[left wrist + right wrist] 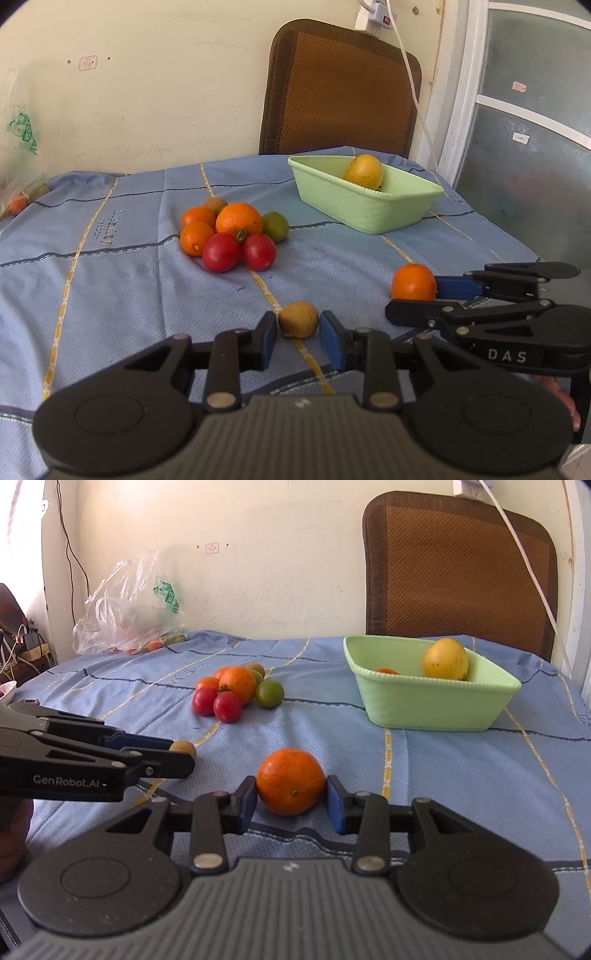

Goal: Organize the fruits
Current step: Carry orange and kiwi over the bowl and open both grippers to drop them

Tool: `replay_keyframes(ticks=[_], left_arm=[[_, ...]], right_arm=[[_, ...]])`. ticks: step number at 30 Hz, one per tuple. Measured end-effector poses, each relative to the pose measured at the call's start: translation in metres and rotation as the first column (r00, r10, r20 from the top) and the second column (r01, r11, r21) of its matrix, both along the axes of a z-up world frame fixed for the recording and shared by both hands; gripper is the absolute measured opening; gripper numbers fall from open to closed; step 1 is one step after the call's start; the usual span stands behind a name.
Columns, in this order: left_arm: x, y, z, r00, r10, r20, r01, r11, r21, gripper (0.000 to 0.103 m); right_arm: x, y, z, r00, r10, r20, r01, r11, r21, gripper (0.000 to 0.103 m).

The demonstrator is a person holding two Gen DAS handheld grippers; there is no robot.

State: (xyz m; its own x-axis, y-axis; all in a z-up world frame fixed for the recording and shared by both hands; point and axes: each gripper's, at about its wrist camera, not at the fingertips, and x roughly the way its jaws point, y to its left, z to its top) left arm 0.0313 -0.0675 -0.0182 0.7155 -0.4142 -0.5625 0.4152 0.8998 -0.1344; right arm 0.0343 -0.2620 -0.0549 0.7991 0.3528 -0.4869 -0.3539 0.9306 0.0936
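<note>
My left gripper [298, 330] is open around a small brown kiwi [298, 319] on the blue cloth, its pads just beside the fruit. My right gripper [291, 799] has its pads against the sides of an orange tangerine [290, 781] that rests on the cloth. The tangerine also shows in the left wrist view [413, 282]. A light green basket [436, 701] at the back right holds a yellow mango [446, 658] and an orange fruit [386, 671]. A pile of oranges, red tomatoes and a green fruit [236, 690] lies mid-table.
A clear plastic bag [129, 609] with more fruit sits at the back left by the wall. A brown chair back [458, 568] stands behind the table. A white cable [524, 554] hangs down the wall. A glass door [532, 147] is at the right.
</note>
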Motion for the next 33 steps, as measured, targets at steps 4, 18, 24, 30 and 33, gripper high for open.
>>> replay_keyframes(ticks=[4,18,24,30,33], left_arm=[[0.001,-0.002,-0.001,1.0,-0.001,-0.001,0.001,1.0,0.01,0.027],[0.029,-0.027,0.028,0.997,-0.074,0.019,0.074,0.996,-0.043,0.026],[0.085,-0.068,0.064,0.993,-0.111,0.043,0.115,0.986,-0.117,0.026],[0.139,-0.103,0.055,0.993,-0.11,-0.05,0.102,0.985,-0.142,0.026],[0.151,-0.112,0.049,0.991,-0.109,-0.074,0.097,0.984,-0.146,0.026]], right_arm=[[0.0,-0.003,0.0,1.0,0.003,-0.002,-0.003,1.0,0.013,0.043],[0.004,-0.026,0.015,0.994,-0.06,0.092,0.053,0.996,0.078,0.041],[0.036,-0.063,0.037,0.968,-0.175,0.18,0.155,0.981,0.119,0.041],[0.072,-0.085,0.031,0.963,-0.221,0.156,0.206,0.972,0.11,0.042],[0.08,-0.088,0.026,0.963,-0.226,0.15,0.212,0.972,0.105,0.042]])
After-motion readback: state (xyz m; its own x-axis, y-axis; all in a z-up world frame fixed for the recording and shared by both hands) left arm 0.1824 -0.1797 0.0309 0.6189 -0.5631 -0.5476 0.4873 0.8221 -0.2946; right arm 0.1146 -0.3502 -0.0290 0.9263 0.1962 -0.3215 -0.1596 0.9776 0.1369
